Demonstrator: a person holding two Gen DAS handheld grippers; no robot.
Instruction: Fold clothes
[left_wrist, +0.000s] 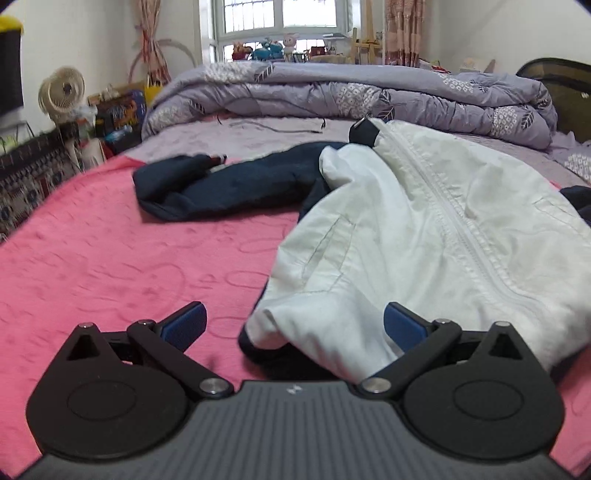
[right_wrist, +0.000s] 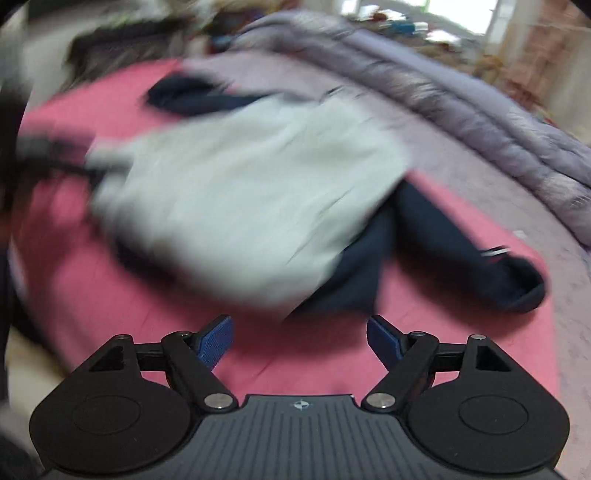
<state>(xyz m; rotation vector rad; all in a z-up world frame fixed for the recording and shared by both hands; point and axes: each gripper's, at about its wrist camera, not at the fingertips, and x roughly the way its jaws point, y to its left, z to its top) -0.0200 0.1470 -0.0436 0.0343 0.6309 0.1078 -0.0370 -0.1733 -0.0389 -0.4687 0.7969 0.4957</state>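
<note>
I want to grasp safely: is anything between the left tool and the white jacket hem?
Nothing visible. The left tool is open, and the white jacket hem lies directly between its fingers on the pink blanket.

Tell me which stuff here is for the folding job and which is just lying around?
For folding:
- white and navy jacket
- left gripper, open
- right gripper, open

Just lying around:
- purple quilt
- fan
- stuffed toys on the windowsill
- cable

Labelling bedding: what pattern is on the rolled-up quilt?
Lavender quilt with white floral patches and dark leaf prints; clearest in the left wrist view.
</note>
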